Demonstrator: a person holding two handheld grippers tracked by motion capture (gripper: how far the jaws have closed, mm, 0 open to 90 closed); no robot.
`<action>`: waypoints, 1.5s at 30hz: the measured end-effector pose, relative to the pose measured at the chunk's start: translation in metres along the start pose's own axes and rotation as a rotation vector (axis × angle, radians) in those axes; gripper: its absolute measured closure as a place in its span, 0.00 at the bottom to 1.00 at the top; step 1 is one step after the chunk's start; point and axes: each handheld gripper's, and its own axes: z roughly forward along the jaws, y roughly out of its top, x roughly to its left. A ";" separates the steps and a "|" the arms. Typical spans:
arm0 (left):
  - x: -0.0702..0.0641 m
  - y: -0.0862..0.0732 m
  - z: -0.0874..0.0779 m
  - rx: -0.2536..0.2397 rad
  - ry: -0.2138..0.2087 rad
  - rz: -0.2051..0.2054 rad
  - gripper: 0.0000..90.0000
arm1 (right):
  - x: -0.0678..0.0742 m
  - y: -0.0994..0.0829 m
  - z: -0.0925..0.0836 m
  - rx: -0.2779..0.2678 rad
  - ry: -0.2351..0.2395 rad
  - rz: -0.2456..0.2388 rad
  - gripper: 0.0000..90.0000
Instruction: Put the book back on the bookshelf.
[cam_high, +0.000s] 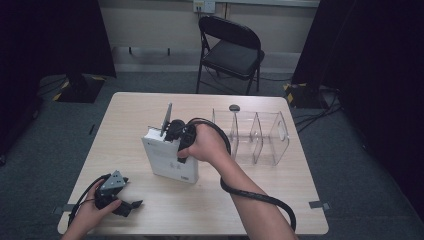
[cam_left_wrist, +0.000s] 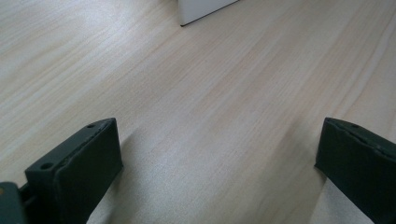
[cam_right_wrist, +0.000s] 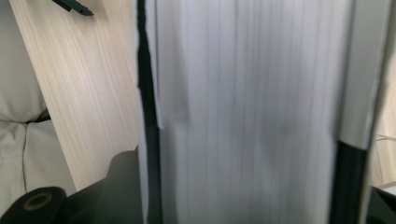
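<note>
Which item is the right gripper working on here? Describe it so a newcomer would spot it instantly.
On the pale wooden table, look at the middle, just left of the clear plastic divider rack. There stands a thick white book, upright. The right gripper clamps its top edge; it is the only opaque white block there.

The high view was taken from a fixed camera above the near edge of the table (cam_high: 150, 210), facing forward and down, far enough off to take in the whole top, the floor around it and a folding chair (cam_high: 231, 50) beyond. The left gripper view looked from very low and close along the wooden surface between its own two jaws, and shared with the high view a corner of the white book (cam_left_wrist: 203, 10). The right gripper view sat almost against that book's page edges (cam_right_wrist: 243, 112), with a strip of table at its left.
</note>
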 end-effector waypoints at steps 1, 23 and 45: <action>0.000 0.000 0.000 -0.001 -0.002 -0.005 0.00 | 0.000 0.000 -0.001 0.002 0.006 0.003 0.57; 0.000 0.000 0.000 -0.004 0.001 0.001 0.00 | -0.001 -0.019 -0.023 -0.040 0.055 0.096 0.58; 0.000 0.000 0.000 -0.001 0.000 0.003 0.00 | 0.005 -0.041 -0.014 -0.058 0.041 0.140 0.51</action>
